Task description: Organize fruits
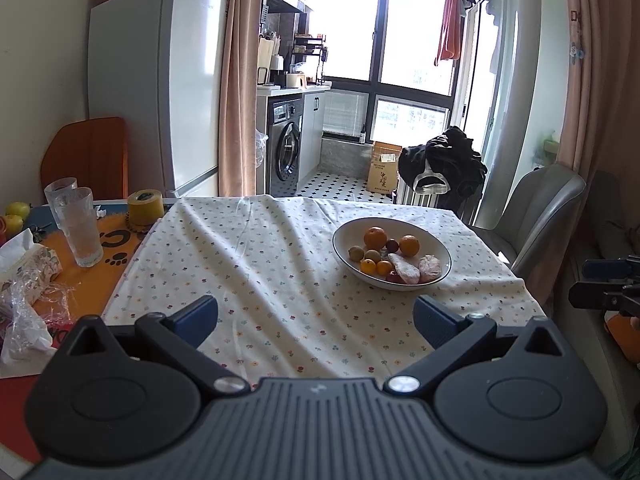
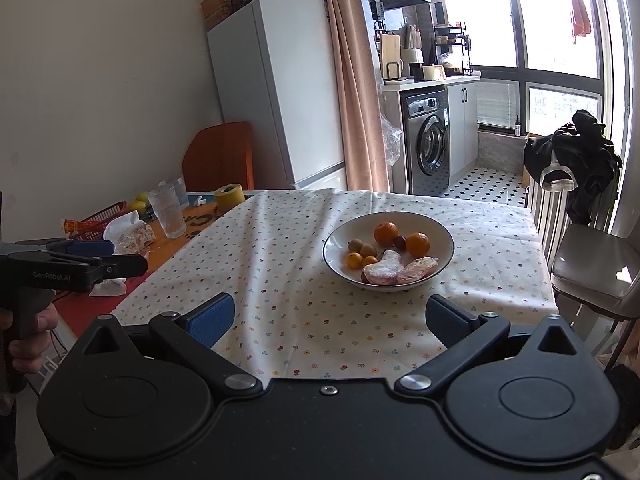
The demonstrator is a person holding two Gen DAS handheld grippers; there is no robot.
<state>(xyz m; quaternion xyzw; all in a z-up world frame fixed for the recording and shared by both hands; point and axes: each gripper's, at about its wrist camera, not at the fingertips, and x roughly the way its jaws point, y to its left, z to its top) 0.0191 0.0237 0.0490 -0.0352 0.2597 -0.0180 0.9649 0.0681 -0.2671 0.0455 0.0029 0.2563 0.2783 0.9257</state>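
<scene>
- We see the fruit gathered in a shallow white ceramic bowl with a thin dark rim on the flower-printed cream tablecloth: two round oranges, small yellow-orange citrus, brownish kiwis, a dark plum and two pale pink wrapped pieces.
- No fruit shows loose on the cloth; two yellow-green fruits sit at the far left of the table near the ribbed drinking glasses.
- Our left gripper has its blue-padded jaws spread wide and holds nothing; the bowl lies ahead of it and off to the right.
- Our right gripper is likewise spread and empty; the bowl sits ahead, a little right of the gap's midline.
- We judge the right gripper better lined up with the bowl, the left closer to the glasses' side.
- The wrapped pink pieces lie with their long axes roughly across the right jaws' view.
- Such a filled bowl fits fruit awaiting sorting or fruit already collected.
</scene>
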